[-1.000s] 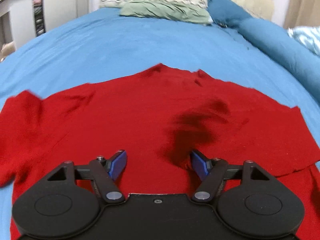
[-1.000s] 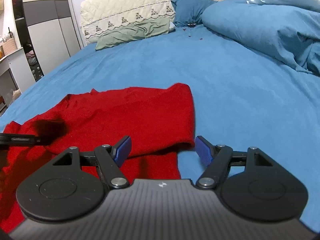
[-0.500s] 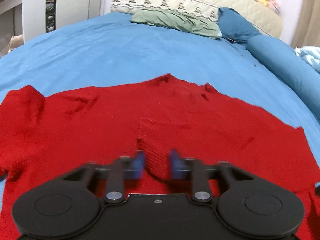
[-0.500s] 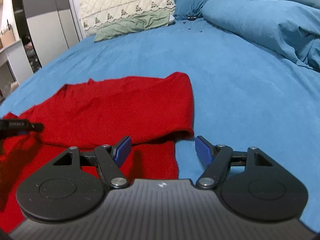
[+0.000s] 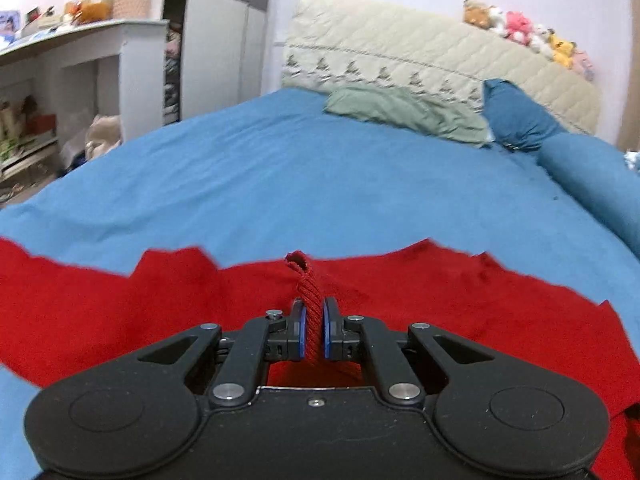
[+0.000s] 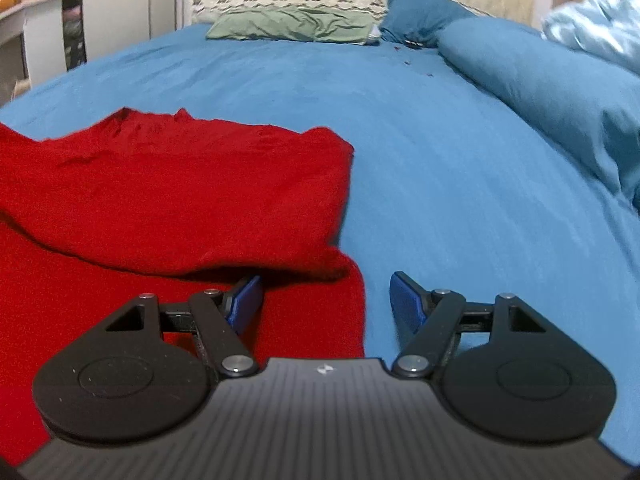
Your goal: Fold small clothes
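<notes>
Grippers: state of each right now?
Left gripper: shut on a ribbed edge of the red sweater.
Right gripper: open, holding nothing, at the sweater's right edge.

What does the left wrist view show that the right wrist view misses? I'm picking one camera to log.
Left wrist only: the left claw shut on a ribbed fold of the red knit sweater, and plush toys on the quilted cream headboard.
Right wrist only: the open right claw at the sweater's edge, and a pale blue duvet.
Both: blue bedsheet, green pillow.
</notes>
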`<state>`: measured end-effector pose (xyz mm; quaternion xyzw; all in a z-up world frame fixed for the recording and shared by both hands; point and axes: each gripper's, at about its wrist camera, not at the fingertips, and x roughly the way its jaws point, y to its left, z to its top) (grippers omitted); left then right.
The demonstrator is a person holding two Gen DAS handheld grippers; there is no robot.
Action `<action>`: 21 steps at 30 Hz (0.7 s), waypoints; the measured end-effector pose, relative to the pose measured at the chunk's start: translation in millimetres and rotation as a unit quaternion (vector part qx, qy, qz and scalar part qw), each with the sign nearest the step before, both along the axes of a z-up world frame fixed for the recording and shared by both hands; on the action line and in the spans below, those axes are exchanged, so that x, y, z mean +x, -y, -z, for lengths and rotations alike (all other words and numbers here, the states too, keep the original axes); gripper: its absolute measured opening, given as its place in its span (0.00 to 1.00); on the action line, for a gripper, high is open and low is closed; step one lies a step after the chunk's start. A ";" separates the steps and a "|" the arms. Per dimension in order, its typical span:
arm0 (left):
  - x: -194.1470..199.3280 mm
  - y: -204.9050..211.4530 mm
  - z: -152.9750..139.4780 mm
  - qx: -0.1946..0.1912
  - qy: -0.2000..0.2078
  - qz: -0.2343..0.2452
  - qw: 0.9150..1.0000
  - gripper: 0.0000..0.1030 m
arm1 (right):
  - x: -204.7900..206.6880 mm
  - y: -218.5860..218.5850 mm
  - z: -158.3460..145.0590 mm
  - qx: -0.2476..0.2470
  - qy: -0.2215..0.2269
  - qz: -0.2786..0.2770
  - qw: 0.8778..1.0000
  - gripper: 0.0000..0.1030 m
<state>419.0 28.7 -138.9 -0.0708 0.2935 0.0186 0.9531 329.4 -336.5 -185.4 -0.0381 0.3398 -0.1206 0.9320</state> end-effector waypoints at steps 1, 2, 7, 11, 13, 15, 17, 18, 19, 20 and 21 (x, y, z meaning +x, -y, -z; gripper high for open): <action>-0.7 -2.4 3.2 -0.002 -0.003 -0.003 1.000 0.08 | 4.4 -0.9 0.1 -0.012 -0.001 -0.002 1.000 0.82; -1.7 -4.8 6.0 -0.004 -0.004 -0.005 1.000 0.08 | 9.8 -1.5 0.6 -0.026 -0.003 -0.004 1.000 0.82; -9.3 -8.1 7.0 0.006 -0.003 0.004 1.000 0.08 | 12.8 10.8 -2.2 -0.051 -0.003 0.031 0.998 0.69; -14.3 -16.8 19.0 0.023 -0.034 0.003 0.999 0.16 | 5.0 26.5 1.6 -0.013 -0.011 0.042 0.999 0.68; -19.4 -21.2 23.2 0.034 -0.054 -0.008 0.998 0.19 | 1.9 27.6 1.3 -0.010 -0.012 0.041 0.999 0.68; -28.7 -24.7 23.0 0.069 -0.066 -0.024 0.995 0.19 | -0.2 27.7 -2.7 -0.012 -0.016 0.038 0.999 0.68; -39.7 -28.7 18.5 0.086 -0.076 -0.027 0.993 0.28 | -3.0 27.7 -11.1 -0.006 -0.016 0.036 0.999 0.69; -43.9 -30.0 16.3 0.083 -0.077 -0.020 0.993 0.32 | -6.1 26.9 -17.1 0.002 -0.013 0.032 0.999 0.70; -48.1 -29.0 12.5 0.075 -0.075 -0.008 0.994 0.38 | -11.4 24.2 -23.0 0.012 -0.001 0.024 1.000 0.72; -50.4 -26.1 8.7 0.067 -0.071 0.007 0.995 0.44 | -15.1 21.0 -29.8 0.028 0.014 0.006 0.999 0.73; -49.7 -21.3 6.1 0.062 -0.068 0.023 0.996 0.46 | -16.0 16.9 -34.4 0.041 0.022 -0.011 0.999 0.74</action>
